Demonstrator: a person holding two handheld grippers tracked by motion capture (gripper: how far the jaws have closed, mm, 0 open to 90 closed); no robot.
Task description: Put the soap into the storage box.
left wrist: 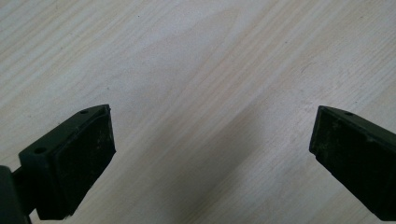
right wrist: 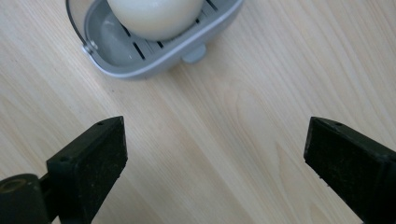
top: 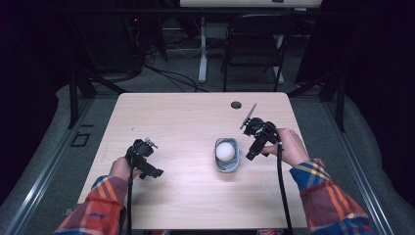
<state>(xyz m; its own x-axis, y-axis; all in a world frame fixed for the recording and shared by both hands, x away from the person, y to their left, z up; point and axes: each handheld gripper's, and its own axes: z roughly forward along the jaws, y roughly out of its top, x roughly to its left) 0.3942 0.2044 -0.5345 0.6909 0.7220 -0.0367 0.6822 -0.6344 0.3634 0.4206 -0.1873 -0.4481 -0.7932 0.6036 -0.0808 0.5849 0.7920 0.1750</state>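
A smooth, round, cream-white soap bar (top: 225, 151) sits in a grey slotted plastic soap dish (top: 228, 167) right of centre on the pale wooden table (top: 186, 117). It is probably slippery and firm, best pinched across its middle. The right gripper (top: 250, 155), just beside the dish, stands open and empty, as does the left gripper (top: 152, 172), well apart. Bare tabletop surrounds the dish.

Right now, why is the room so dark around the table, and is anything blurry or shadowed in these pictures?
In the high view, light falls on the table while the surroundings sink into near black. In the right gripper view, the white ball in the grey dish sits cropped at the top edge and looks slightly soft. In the left gripper view, a faint shadow crosses the wood between the open jaws.
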